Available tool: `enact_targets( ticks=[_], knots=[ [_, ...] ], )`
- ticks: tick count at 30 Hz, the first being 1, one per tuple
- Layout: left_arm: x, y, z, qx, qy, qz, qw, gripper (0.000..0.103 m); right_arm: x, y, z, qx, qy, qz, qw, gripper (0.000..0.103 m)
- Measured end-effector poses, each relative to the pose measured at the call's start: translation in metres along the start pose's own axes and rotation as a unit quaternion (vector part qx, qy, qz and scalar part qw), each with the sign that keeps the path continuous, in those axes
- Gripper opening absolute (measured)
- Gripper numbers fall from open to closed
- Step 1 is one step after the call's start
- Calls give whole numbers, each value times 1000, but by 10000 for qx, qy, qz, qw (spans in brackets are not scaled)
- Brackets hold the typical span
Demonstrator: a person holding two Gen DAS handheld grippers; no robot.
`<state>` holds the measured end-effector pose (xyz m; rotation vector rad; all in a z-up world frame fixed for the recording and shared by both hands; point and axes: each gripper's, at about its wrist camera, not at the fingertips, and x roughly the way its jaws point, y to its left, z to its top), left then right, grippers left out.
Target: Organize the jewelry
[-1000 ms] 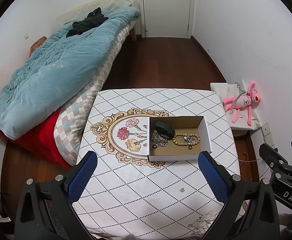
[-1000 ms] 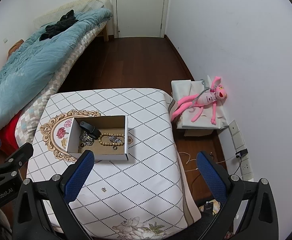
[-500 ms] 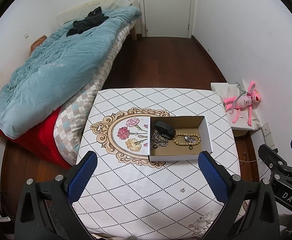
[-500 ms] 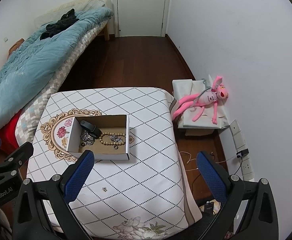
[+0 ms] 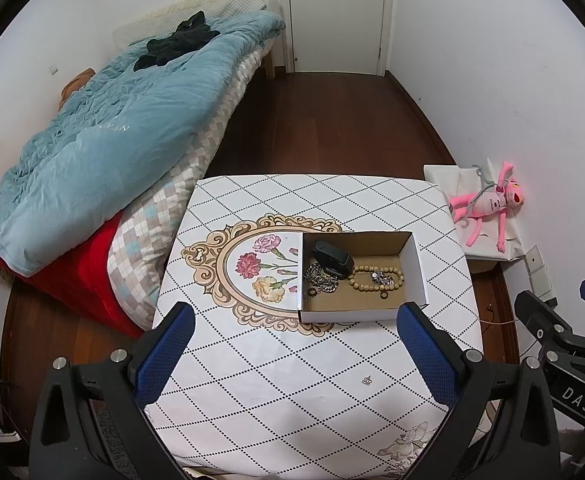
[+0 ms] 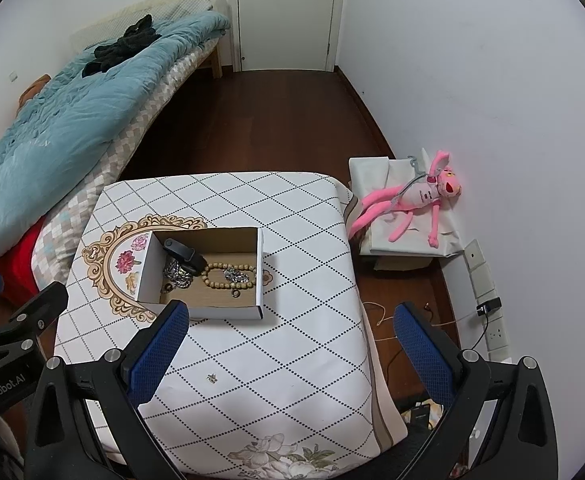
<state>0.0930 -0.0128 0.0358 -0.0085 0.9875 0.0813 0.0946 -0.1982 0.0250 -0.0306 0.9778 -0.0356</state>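
An open white cardboard box (image 5: 414, 268) (image 6: 259, 276) sits on the patterned table (image 5: 284, 380) (image 6: 292, 340). Inside lie a wooden bead bracelet (image 5: 376, 279) (image 6: 228, 276), a silver chain (image 5: 322, 280) (image 6: 178, 274), a black band (image 5: 332, 258) (image 6: 184, 256) and small rings. A tiny earring (image 5: 367, 380) (image 6: 211, 378) lies on the cloth nearer me. My left gripper (image 5: 292, 356) and right gripper (image 6: 288, 354) are both open and empty, held above the table's near edge.
A bed with a blue quilt (image 5: 124, 128) stands left of the table. A pink plush toy (image 6: 412, 200) lies on a white package by the right wall. Wall sockets and a cable (image 6: 488, 308) are at the lower right. A closed door (image 5: 336, 16) is at the far end.
Both views have shifted only slightly; the grippers stay open and nothing on the table has moved.
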Motion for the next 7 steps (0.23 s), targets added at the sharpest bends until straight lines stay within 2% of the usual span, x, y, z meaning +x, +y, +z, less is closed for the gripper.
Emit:
enact_targets(
  ticks=[7],
  knots=[
    [4,6,-6,-45,-19,-25,10000,103,2,0,0,-13,13,15,10000,103]
  ],
)
